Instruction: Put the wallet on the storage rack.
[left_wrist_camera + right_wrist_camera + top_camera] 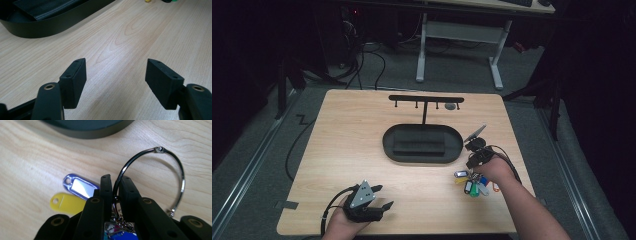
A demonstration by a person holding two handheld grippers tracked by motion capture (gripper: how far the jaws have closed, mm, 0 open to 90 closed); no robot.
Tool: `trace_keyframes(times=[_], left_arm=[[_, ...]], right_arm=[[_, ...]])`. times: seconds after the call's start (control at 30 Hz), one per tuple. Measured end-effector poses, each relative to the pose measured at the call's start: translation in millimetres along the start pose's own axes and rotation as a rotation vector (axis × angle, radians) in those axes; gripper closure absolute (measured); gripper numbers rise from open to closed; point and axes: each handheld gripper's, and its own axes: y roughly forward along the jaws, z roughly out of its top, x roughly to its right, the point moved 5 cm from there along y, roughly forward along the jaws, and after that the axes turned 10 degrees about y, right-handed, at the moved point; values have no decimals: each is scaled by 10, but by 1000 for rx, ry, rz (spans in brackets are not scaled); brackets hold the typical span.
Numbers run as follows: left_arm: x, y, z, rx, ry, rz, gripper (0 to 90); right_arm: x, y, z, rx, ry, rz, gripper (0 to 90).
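Item: key ring (pixel 150 170) w/ coloured tags (pixel 472 184), on surface (pixel 362 150) nr black tray (pixel 422 142). R tongs (pixel 115 185) pinching ring wire; L tongs (pixel 116 75) spread, idle. Risk: thin wire slips on lift, tags snag.

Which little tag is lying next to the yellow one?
The blue tag, with a shiny clear window; it lies beside the yellow tag, left of the right gripper.
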Motion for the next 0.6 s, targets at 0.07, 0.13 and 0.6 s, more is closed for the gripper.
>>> trace_keyframes(times=[0.07, 0.13, 0.6], left_arm=[[3, 5, 2, 4, -2, -2, 337], [3, 6, 5, 5, -1, -2, 336], [25, 30, 2, -5, 8, -15, 336]], right_arm=[[7, -51, -20, 2, -11, 0, 820], [9, -99, -32, 8, -18, 2, 820], [-214, -7, -162, -52, -161, 12, 817]])
